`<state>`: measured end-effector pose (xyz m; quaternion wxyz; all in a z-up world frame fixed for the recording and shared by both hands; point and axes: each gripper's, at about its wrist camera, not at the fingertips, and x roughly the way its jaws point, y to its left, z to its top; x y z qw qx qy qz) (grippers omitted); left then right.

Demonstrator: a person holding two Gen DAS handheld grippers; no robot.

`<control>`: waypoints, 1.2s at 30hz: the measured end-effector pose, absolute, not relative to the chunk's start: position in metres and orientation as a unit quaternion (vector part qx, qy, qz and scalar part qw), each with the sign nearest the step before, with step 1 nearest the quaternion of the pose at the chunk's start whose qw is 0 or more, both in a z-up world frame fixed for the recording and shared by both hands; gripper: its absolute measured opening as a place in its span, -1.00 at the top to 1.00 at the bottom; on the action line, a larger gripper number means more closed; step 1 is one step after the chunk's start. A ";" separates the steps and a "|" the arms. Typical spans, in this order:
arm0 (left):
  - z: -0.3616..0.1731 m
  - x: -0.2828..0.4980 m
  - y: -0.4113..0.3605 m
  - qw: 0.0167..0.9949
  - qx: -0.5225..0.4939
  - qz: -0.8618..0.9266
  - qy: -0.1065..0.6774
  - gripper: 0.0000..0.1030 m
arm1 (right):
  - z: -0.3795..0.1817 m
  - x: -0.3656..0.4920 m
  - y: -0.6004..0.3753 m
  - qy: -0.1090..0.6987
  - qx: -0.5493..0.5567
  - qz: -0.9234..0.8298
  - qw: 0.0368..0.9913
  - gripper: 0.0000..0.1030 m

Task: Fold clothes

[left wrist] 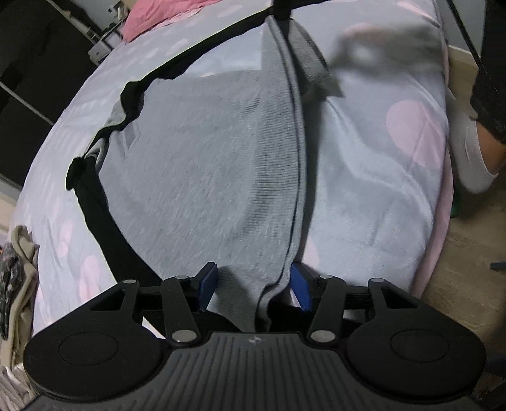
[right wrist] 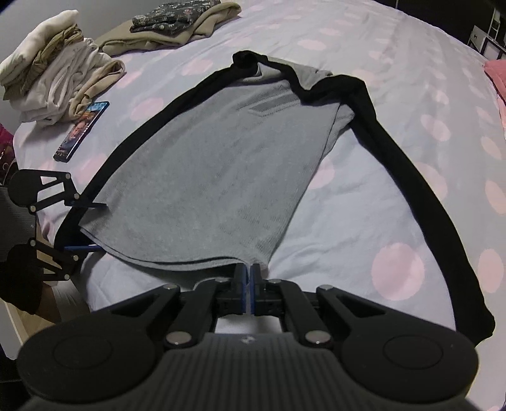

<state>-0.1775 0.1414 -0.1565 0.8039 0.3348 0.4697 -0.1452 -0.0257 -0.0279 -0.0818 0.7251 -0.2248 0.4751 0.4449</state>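
A grey shirt (right wrist: 208, 177) with black sleeves (right wrist: 408, 177) lies on a bed, one side folded over. In the left wrist view the grey shirt (left wrist: 202, 177) runs away from my left gripper (left wrist: 253, 289), whose blue pads (left wrist: 207, 284) stand apart, open, with the shirt's hem corner lying between them. My right gripper (right wrist: 248, 281) is shut on the shirt's hem at its near corner. The left gripper also shows in the right wrist view (right wrist: 85, 226) at the shirt's left corner, jaws wide apart.
The bed has a lilac sheet (right wrist: 363, 221) with pink dots. Folded clothes (right wrist: 60, 82) and a beige pile (right wrist: 177, 28) sit at the far left, with a phone (right wrist: 82, 131) beside them. A pink blanket (left wrist: 158, 12) lies at the head. Wooden floor (left wrist: 468, 259) lies to the right.
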 end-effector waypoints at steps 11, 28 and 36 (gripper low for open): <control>-0.106 -0.152 0.182 0.847 0.205 -0.100 0.480 0.89 | -0.106 -0.025 -0.029 0.499 -0.224 0.443 0.710 0.82; -0.023 -0.127 0.251 0.916 0.015 -0.017 0.401 0.89 | -0.159 -0.059 -0.006 0.547 -0.142 0.406 0.718 -0.13; -0.020 -0.126 0.262 0.916 0.000 0.000 0.400 0.89 | -0.160 -0.118 0.014 0.411 -0.294 0.459 0.731 -0.03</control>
